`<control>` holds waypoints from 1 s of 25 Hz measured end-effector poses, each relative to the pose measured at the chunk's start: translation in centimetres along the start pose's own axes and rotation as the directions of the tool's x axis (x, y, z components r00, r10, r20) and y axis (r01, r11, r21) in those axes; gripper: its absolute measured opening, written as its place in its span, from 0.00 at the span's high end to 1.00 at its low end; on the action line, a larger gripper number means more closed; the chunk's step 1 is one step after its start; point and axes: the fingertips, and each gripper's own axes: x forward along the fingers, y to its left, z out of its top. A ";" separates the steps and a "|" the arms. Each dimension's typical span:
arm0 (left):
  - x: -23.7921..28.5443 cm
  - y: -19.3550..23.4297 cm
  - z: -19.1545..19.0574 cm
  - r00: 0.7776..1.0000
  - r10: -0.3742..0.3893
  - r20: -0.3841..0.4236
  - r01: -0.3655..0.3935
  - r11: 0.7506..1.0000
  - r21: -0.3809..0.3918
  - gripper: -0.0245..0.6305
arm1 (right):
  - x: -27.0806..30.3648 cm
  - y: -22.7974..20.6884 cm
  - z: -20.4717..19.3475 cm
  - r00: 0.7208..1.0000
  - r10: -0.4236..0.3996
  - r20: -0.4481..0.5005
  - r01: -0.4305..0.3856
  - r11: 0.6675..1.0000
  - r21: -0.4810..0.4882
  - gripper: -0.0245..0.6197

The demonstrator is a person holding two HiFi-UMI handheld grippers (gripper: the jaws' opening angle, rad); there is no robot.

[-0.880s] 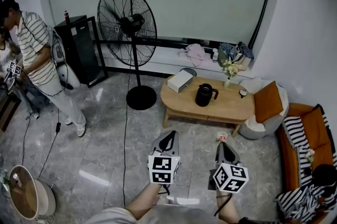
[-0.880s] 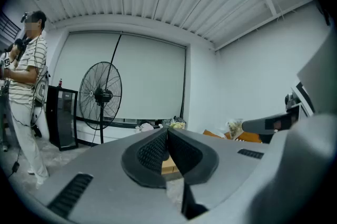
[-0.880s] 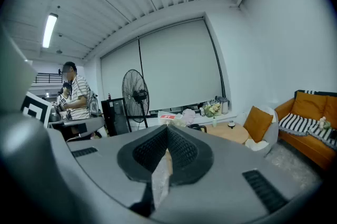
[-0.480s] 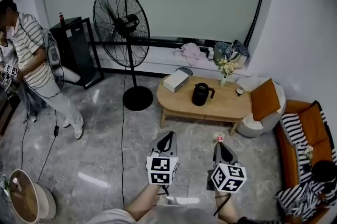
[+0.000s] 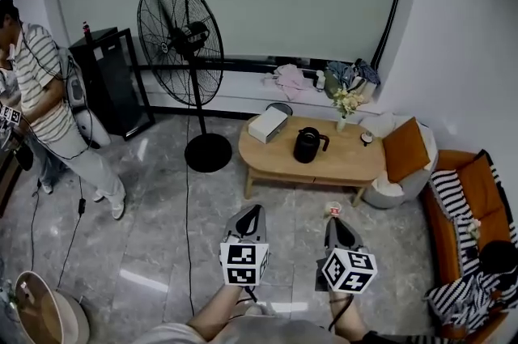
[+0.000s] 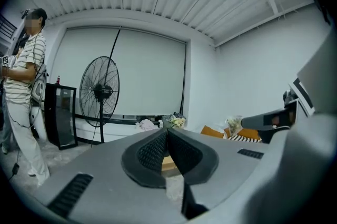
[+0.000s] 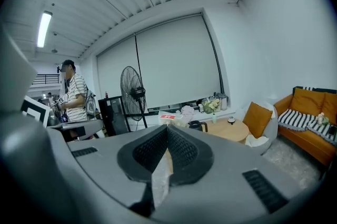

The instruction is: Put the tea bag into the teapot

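Observation:
The black teapot stands on the oval wooden coffee table across the room, well ahead of both grippers; it also appears small in the right gripper view as the teapot. My right gripper is shut on the tea bag, a pale sachet pinched between the pads, and its red-and-white tag pokes out at the tip. My left gripper is held beside it at the same height, jaws closed together with nothing between them. Both hang over the grey floor.
A tall standing fan is left of the table, with its cable running over the floor. A white box and a flower vase share the tabletop. An orange sofa is at the right; a person stands far left.
The table and fan have slid slightly left and lower in the head view. Both grippers keep their pose and stay shut. The person at the left has drifted toward the frame edge.

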 end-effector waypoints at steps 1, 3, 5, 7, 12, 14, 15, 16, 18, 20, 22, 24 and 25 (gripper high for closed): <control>0.1 0.3 0.1 1.000 -0.004 0.001 0.004 1.000 0.002 0.93 | 0.1 0.2 0.0 1.000 -0.003 0.000 0.003 1.000 0.000 0.91; 0.7 0.7 0.1 1.000 -0.011 0.001 0.011 1.000 -0.002 0.93 | 0.3 0.3 0.0 1.000 -0.011 -0.002 0.011 1.000 0.005 0.91; 1.2 0.9 -0.1 1.000 -0.021 0.000 0.021 1.000 -0.010 0.93 | 0.6 0.1 -0.1 1.000 -0.023 -0.008 0.023 1.000 0.013 0.91; 1.7 0.7 -0.4 0.999 -0.041 -0.008 0.041 0.999 -0.008 0.93 | 0.9 -0.4 -0.4 0.999 -0.040 -0.016 0.041 0.999 0.023 0.91; 3.3 0.5 -0.7 0.997 -0.069 -0.023 0.069 0.998 0.005 0.93 | 2.3 -1.4 0.1 0.998 -0.068 -0.004 0.068 0.997 0.039 0.91; 4.4 0.6 -0.8 0.997 -0.069 -0.022 0.069 0.998 0.003 0.93 | 3.1 -1.7 0.2 0.998 -0.069 -0.001 0.069 0.997 0.034 0.91; 5.1 0.7 -0.7 0.998 -0.068 -0.021 0.068 0.998 0.001 0.93 | 3.7 -2.0 0.3 0.998 -0.069 -0.003 0.069 0.997 0.031 0.91; 5.8 0.7 -0.6 0.998 -0.067 -0.019 0.067 0.998 0.000 0.93 | 4.4 -2.3 0.5 0.998 -0.069 -0.006 0.069 0.997 0.028 0.91; 7.4 0.7 -0.3 0.998 -0.067 -0.020 0.067 0.998 0.007 0.93 | 5.8 -3.1 1.1 0.997 -0.071 -0.006 0.071 0.997 0.027 0.91; 9.2 0.5 0.0 0.998 -0.066 -0.020 0.066 0.998 0.018 0.93 | 7.3 -4.0 2.1 0.998 -0.069 0.001 0.069 0.997 0.027 0.91; 11.0 0.6 0.3 0.998 -0.061 -0.022 0.062 0.998 0.020 0.93 | 8.9 -4.6 2.9 0.998 -0.063 0.005 0.063 0.998 0.025 0.91; 12.6 0.7 0.9 0.998 -0.057 -0.022 0.058 0.998 0.018 0.93 | 10.3 -5.1 3.6 0.999 -0.054 0.003 0.054 0.998 0.024 0.91; 13.4 0.6 1.2 0.998 -0.056 -0.020 0.056 0.998 0.022 0.93 | 11.0 -5.5 3.9 0.999 -0.051 0.000 0.051 0.998 0.022 0.91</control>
